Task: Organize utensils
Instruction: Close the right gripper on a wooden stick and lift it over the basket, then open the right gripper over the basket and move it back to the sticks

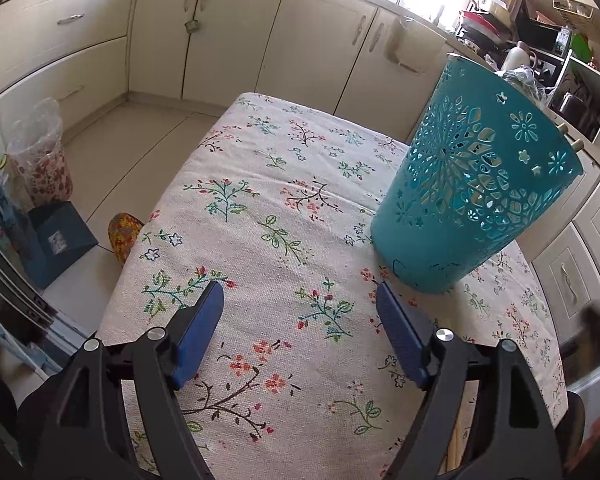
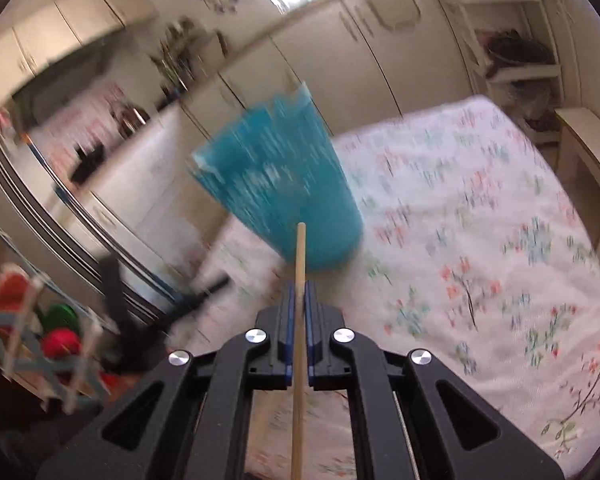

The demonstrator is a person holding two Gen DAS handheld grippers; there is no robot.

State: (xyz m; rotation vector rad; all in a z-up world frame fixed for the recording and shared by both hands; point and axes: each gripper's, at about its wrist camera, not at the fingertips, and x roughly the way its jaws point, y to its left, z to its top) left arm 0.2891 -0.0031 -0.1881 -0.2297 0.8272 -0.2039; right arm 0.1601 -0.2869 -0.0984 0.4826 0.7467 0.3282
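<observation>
The fingers of the right gripper [image 2: 299,286] are clenched on a thin wooden stick [image 2: 299,320], which runs between the blue pads and projects forward past the fingertips; its type of utensil cannot be told, since only the shaft shows. The fingers of the left gripper [image 1: 300,300] stand released and wide apart above the floral tabletop [image 1: 260,208], with nothing between them. The teal perforated holder [image 1: 476,184] stands upright near the right edge of the tabletop as the left wrist view shows it, just beyond the left gripper's right finger [image 1: 400,332]. The stick's long axis lies along the line in which the right gripper points, and its free end aims at the lower wall of the holder rather than at the open rim. Risk: an advance along this line would probably drive the tip into the holder's side and push or tip the light container. A thin round shaft may also slip or pivot between the pads. The right wrist view is motion-blurred, so fine alignment cannot be confirmed.
</observation>
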